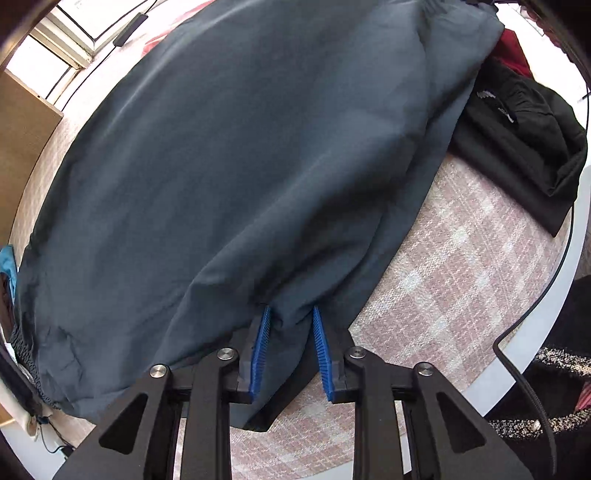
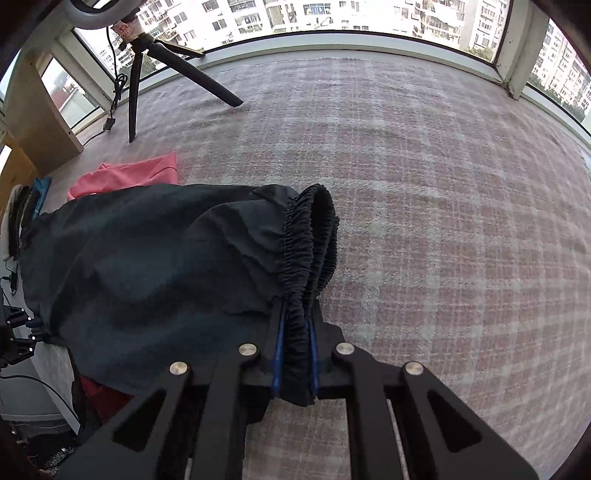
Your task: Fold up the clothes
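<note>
Dark slate trousers (image 1: 229,177) fill the left wrist view, stretched long from 7 o'clock up to 1 o'clock, the gathered elastic waistband (image 2: 306,251) at the far 1 o'clock end. Left gripper (image 1: 289,321) has its blue pads (image 1: 261,343) pinched on a fold of the trouser hem, jaws narrow with cloth between them. On the right wrist camera, the right gripper (image 2: 295,354) is clamped tight on the bunched waistband, jaws almost closed around the elastic, and the trouser body runs away toward 9 o'clock.

All of this hangs just over a pink checked blanket (image 2: 424,206) covering the work surface. No containers on show, only loose piles: a black garment (image 1: 524,147) heaped at 2 o'clock in the left view with a dark red cloth (image 1: 511,48) behind it, and a pink garment (image 2: 129,175) lying at 10 o'clock in the right view, just beyond the trousers.

Room to move? Plenty of bare blanket from 12 through 4 o'clock in the right view. A tripod (image 2: 155,59) stands at 11 o'clock by the window (image 2: 332,14), and the blanket's edge meets the sill there.
</note>
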Demonstrator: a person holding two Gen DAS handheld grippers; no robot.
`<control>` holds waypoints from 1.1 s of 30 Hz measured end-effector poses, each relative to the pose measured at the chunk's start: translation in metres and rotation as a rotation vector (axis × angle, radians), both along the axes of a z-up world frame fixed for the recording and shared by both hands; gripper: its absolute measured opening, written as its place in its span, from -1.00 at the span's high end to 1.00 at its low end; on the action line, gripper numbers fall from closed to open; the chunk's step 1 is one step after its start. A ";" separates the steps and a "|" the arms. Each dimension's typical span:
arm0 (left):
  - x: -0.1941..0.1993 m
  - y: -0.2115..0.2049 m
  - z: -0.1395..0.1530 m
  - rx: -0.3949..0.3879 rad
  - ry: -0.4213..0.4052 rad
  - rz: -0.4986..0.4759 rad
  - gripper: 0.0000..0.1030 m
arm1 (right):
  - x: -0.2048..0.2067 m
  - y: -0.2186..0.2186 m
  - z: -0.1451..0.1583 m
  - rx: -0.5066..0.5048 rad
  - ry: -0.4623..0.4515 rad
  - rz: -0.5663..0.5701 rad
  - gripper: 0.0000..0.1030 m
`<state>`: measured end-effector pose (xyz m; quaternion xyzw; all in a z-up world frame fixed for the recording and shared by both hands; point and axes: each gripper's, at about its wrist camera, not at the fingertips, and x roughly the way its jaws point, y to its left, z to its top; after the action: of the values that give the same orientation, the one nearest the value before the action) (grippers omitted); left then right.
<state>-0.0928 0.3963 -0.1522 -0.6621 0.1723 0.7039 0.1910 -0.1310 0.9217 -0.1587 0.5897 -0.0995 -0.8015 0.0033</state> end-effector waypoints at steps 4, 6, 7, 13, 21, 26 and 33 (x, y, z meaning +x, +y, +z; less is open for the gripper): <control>0.000 -0.009 0.013 0.044 0.002 0.012 0.97 | -0.002 0.017 0.001 0.004 0.003 -0.035 0.79; 0.003 -0.014 0.021 0.067 -0.001 0.017 0.93 | -0.002 0.024 0.000 -0.023 0.018 -0.048 0.79; 0.004 -0.013 0.016 0.050 -0.016 0.015 0.83 | -0.004 0.022 -0.004 -0.024 0.014 -0.043 0.79; 0.010 -0.006 -0.001 0.018 -0.109 -0.002 0.59 | -0.006 0.026 -0.010 -0.052 0.008 -0.015 0.67; -0.028 -0.026 0.043 0.021 -0.007 0.056 0.52 | -0.006 0.066 -0.004 -0.111 0.092 -0.095 0.59; -0.055 -0.033 0.052 -0.007 0.029 0.073 0.52 | -0.020 0.049 -0.019 -0.116 0.084 -0.049 0.69; -0.063 -0.034 0.041 -0.013 0.002 0.062 0.50 | 0.005 0.078 -0.017 -0.227 0.096 -0.141 0.52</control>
<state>-0.1557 0.3625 -0.1111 -0.6678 0.1564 0.7089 0.1645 -0.1261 0.9998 -0.1759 0.5381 -0.2305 -0.8105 0.0183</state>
